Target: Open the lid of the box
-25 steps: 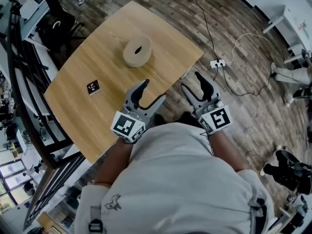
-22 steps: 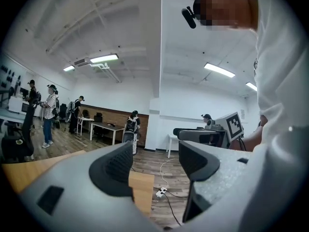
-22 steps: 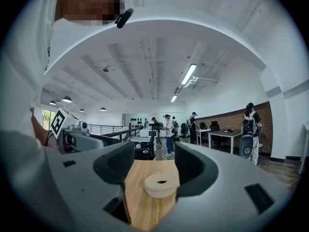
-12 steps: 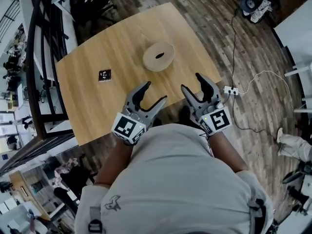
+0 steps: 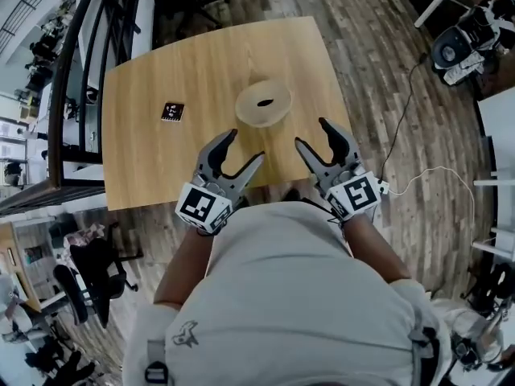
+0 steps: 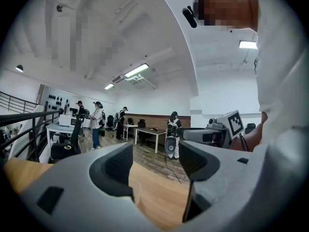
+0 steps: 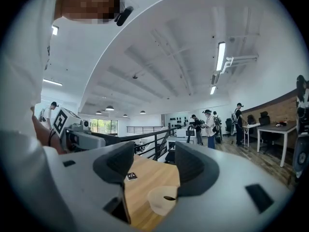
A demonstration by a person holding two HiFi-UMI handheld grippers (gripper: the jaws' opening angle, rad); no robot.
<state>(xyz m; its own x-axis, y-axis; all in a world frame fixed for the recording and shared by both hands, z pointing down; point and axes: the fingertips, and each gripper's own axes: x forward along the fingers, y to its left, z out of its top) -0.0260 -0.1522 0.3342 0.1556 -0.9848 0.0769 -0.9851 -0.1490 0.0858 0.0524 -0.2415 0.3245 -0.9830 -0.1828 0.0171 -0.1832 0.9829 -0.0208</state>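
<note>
Wood table (image 5: 161, 71), round box (image 5: 263, 103) near front edge.
My left gripper (image 5: 244, 145) and right gripper (image 5: 312, 133) gape empty before it; 1 marker card (image 5: 172, 112) lies apart.

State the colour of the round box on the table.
The round box is pale beige, with a dark oval mark on top; the head view shows it best.

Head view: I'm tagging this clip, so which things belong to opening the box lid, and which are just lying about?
For the job: round box; left tool and right tool, both open and empty; table under the box.
Lying about: black marker card; white floor cable; office chair.
</note>
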